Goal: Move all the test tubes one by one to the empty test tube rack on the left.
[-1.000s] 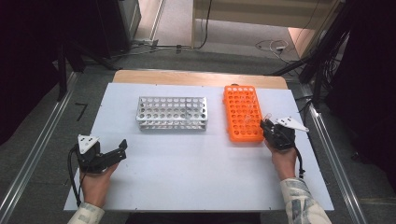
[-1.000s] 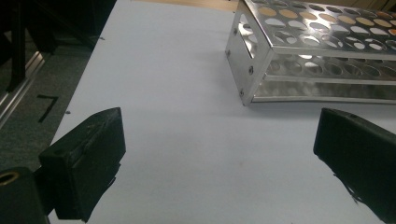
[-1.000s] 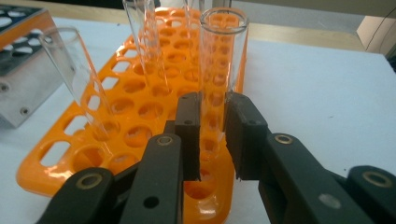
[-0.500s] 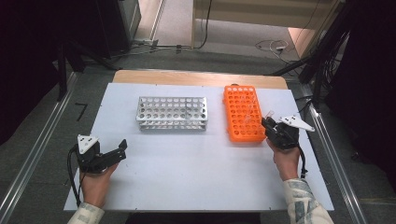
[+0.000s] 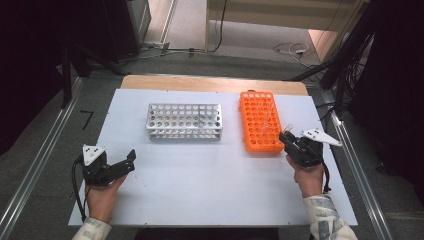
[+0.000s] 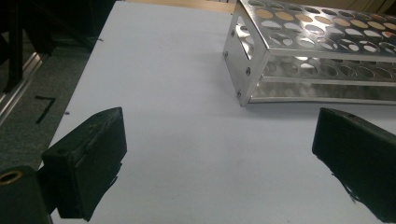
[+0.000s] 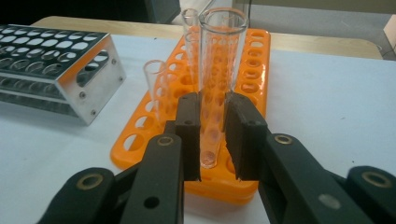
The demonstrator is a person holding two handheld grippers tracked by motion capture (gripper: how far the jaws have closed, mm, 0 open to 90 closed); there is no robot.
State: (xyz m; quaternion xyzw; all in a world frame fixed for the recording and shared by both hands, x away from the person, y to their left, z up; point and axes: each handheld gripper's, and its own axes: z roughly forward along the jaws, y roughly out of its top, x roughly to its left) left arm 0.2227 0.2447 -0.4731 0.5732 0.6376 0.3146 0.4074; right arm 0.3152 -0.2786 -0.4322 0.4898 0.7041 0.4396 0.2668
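Note:
My right gripper (image 7: 212,100) is shut on a clear glass test tube (image 7: 219,56), held upright with its rounded bottom just above the near end of the orange rack (image 7: 254,70). From the high view, the right gripper (image 5: 288,137) hangs at the near right corner of the orange rack (image 5: 257,122). Two more clear tubes (image 7: 154,88) stand in that rack. My left gripper (image 5: 131,161) rests at the table's front left. Its jaws stand wide apart with nothing between them (image 6: 219,154). They point toward the silver metal rack (image 6: 317,51).
The silver rack (image 5: 184,121) sits left of the orange rack on the white table (image 5: 210,185). A wooden strip (image 5: 200,82) runs along the table's far edge. Metal rails (image 5: 357,170) flank both sides, and cables lie on the floor beyond.
The right gripper has risen a little and drifted slightly toward the person, carrying the tube. The left gripper has stayed where it was.

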